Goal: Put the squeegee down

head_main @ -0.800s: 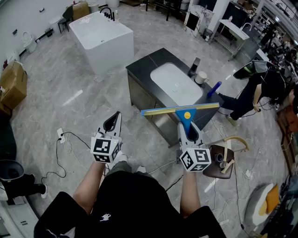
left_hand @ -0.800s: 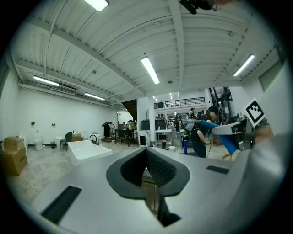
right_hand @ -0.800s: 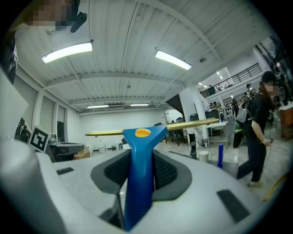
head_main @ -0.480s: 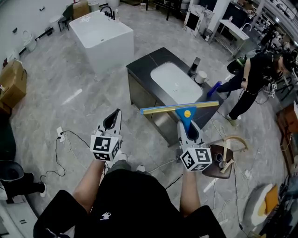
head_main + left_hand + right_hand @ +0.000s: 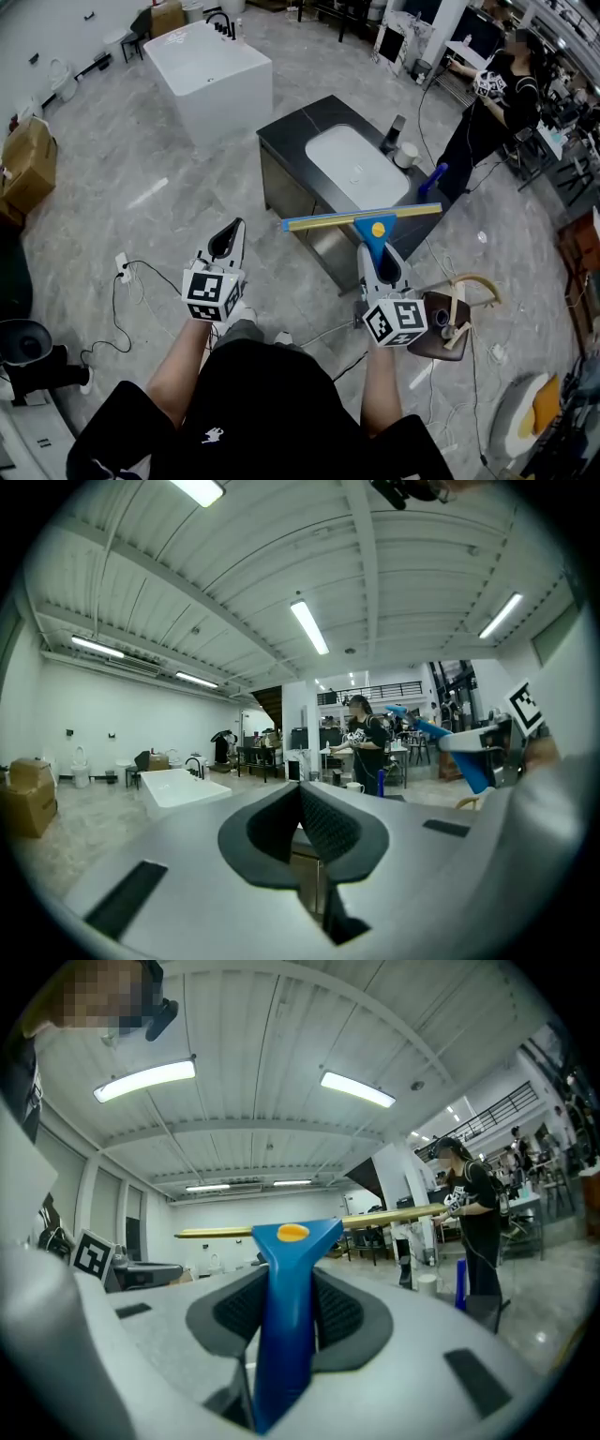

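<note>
At lower centre of the head view, I had the right gripper (image 5: 381,267) clamped on the blue handle of the squeegee (image 5: 364,221). Its blade sat level in mid-air, across the near edge of the dark counter (image 5: 286,139). The left gripper (image 5: 226,246) had its jaws together on nothing.

Judged risks:
- Release from mid-air would drop the squeegee to the floor (image 5: 122,178).
- The long blade could strike the blue bottle (image 5: 431,179) at the counter's right corner.

No brand or writing was legible. The marker cubes (image 5: 394,322) carried only square patterns.

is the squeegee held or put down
Held: the right claw is shut on the blue handle of the squeegee, whose blade hangs in the air, resting on nothing.
</note>
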Demonstrator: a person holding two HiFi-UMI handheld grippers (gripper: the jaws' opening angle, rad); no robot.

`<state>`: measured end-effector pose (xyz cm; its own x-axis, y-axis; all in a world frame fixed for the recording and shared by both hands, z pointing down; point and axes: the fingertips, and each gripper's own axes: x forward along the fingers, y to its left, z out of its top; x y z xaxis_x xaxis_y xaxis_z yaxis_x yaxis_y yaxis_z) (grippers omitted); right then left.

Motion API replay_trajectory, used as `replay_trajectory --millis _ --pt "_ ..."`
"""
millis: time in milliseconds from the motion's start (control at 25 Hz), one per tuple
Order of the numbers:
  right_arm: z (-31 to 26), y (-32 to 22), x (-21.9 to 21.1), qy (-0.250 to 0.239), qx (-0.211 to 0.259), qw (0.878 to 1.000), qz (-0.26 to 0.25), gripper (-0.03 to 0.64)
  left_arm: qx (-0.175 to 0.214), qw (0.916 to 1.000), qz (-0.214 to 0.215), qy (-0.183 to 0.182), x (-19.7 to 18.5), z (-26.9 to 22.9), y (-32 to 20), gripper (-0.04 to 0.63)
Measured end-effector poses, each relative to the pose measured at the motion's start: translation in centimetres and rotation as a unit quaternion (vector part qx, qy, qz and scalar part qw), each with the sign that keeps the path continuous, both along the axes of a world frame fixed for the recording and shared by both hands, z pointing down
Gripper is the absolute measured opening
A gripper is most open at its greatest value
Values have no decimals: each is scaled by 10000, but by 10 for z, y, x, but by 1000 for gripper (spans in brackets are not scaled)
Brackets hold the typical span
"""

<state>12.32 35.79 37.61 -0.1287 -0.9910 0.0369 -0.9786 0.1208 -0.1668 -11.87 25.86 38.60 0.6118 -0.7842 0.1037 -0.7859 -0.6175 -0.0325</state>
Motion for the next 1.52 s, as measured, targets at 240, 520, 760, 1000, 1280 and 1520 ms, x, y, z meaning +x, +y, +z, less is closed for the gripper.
replay_trajectory --millis 240,520,760,1000,1280,1520 --pt "4 2 -5 1 -5 10000 -80 129 52 10000 -60 -31 -5 2 7 2" --pt "5 0 -9 73 -63 9998 -146 129 67 9999 -120 -76 -8 0 9 2" --pt "12 -10 -11 17 -160 9998 -114 129 12 9999 -79 -118 -10 8 -4 2" --pt "15 -34 -1 45 -271 9996 22 129 47 9998 64 -156 1 9 -35 2" --pt "22 -89 4 56 -392 9992 91 129 -9 9997 183 -187 11 16 -97 2" --pt "20 -145 7 59 -433 9989 167 129 15 9993 304 -200 20 14 -159 2"
